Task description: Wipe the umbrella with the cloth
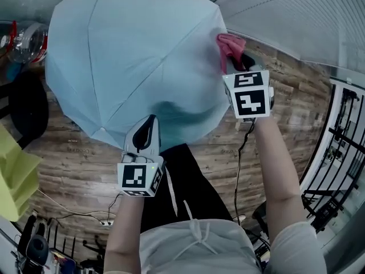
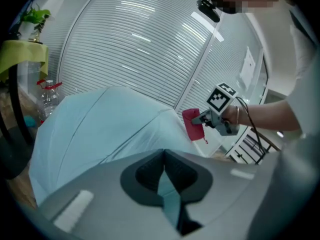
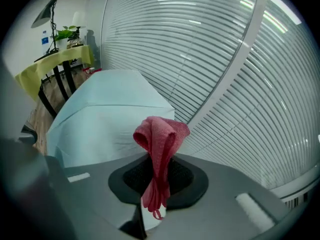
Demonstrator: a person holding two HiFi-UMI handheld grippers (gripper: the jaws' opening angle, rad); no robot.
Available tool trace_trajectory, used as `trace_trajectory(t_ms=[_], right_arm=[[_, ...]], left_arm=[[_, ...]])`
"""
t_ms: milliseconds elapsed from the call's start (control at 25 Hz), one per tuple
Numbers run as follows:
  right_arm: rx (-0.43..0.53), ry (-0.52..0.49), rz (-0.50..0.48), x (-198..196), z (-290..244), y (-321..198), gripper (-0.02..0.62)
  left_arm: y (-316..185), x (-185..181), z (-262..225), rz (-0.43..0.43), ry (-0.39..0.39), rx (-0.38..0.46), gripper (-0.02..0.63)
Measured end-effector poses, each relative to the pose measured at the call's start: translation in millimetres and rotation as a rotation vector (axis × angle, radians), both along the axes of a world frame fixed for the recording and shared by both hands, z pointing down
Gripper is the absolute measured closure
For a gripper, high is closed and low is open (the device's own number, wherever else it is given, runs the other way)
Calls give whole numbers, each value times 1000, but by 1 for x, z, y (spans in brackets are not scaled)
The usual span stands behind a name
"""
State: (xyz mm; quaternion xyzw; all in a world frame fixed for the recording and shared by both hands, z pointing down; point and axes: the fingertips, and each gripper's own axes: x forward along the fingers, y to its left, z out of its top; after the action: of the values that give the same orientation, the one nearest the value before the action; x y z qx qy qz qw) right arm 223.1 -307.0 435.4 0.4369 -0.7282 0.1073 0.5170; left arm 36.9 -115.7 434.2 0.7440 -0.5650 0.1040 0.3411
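— Wood-plank floor (image 1: 74, 164) and a wall of white slatted blinds (image 1: 296, 16) frame the scene. Where is the umbrella (image 1: 131, 61)?

— Open, its pale blue canopy is spread above the floor in front of the person and fills the upper left of the head view. The ribs run out from the centre to a scalloped edge.

— And the cloth (image 1: 231, 47)?

— Red, bunched into a loose fold, it sits at the canopy's right edge. Whether it actually presses on the fabric cannot be told from any view.

— Who has hold of what?

— The right gripper (image 1: 239, 61) carries the cloth. In its own view the dark fingers (image 3: 182, 176) are closed tight on the lower part of the cloth, and the upper part flops over above them. The left gripper (image 1: 149, 121) is at the canopy's near edge. Its fingers (image 2: 150, 176) are pinched together on a strip of pale blue umbrella fabric.

— What surrounds them?

— A clear bottle (image 2: 48, 96) with a red cap stands beyond the canopy's left side, near a yellow drape (image 1: 14, 176). Black metal railing (image 1: 336, 147) lines the right of the head view. Both of the person's bare forearms reach forward, and cables trail down from the grippers.
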Motion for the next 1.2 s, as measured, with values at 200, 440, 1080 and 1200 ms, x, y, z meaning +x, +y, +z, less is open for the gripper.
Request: trace_trajectory(t_ms=[200, 440, 1080, 1200], right_arm=[[-15, -66, -20, -64, -27, 70, 537], [-115, -171, -16, -155, -16, 167, 537], [-357, -233, -139, -326, 118, 314, 537], [-379, -246, -124, -334, 134, 321, 537]], left_arm=[[55, -45, -14, 12, -8, 2, 598], [119, -116, -14, -8, -40, -14, 598], [227, -240, 58, -170, -53, -109, 598], [231, -246, 67, -184, -50, -116, 599]])
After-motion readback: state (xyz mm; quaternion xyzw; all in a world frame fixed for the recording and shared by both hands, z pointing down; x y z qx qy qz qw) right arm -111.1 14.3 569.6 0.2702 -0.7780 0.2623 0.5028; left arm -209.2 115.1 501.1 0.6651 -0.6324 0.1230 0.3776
